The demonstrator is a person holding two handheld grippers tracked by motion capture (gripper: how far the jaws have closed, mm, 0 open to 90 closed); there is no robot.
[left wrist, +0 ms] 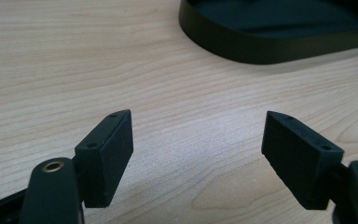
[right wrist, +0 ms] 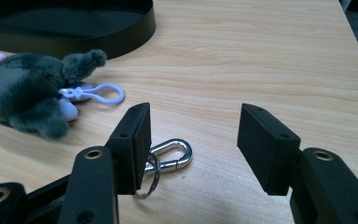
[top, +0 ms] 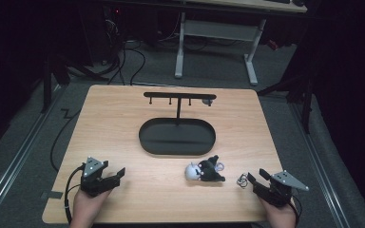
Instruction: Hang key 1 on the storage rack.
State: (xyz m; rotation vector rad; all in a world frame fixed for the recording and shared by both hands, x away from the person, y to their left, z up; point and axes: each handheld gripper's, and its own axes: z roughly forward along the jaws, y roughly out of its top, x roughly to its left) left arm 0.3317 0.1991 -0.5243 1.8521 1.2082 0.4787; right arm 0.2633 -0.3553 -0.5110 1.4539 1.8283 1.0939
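The right gripper (right wrist: 193,135) stands open and empty, its left jaw just over a metal clip (right wrist: 170,158) with a ring that lies flat on the table (top: 123,118); the step in hand looks like the reach for that clip, and the next move calls for shifting sideways so both pads bracket it before closing. The left gripper (left wrist: 198,149) is open too, over bare wood near the black tray (left wrist: 270,44). A plush toy (right wrist: 32,93) with a white clip lies near, and the tray's hook rack (top: 178,97) stands beyond, neither blocking the reach.
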